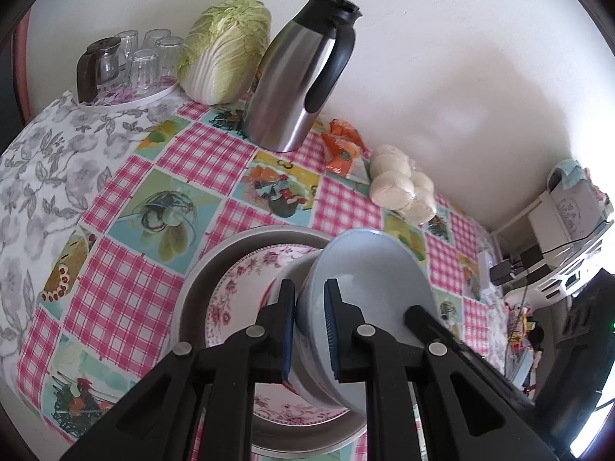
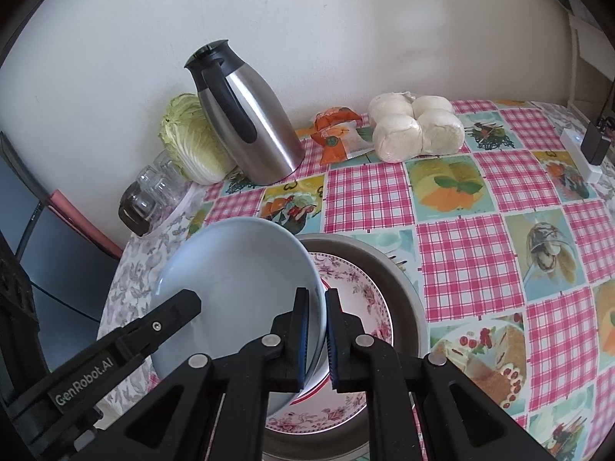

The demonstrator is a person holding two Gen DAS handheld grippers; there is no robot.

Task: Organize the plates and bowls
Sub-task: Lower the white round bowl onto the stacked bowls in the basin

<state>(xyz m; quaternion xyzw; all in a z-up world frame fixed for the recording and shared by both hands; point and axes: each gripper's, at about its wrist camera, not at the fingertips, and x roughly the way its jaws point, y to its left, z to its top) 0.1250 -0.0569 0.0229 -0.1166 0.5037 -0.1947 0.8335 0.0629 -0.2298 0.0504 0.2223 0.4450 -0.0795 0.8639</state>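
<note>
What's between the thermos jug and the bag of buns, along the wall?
An orange snack packet lies between the steel thermos jug and the bagged buns, on the checked tablecloth. Clearest in the right wrist view; the left shows it too.

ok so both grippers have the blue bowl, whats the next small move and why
Probably ease the blue bowl straight down. The left gripper and right gripper each pinch its rim on opposite sides, and it hangs tilted just above the floral plate inside the metal basin, so levelling and lowering would nest it there.
</note>
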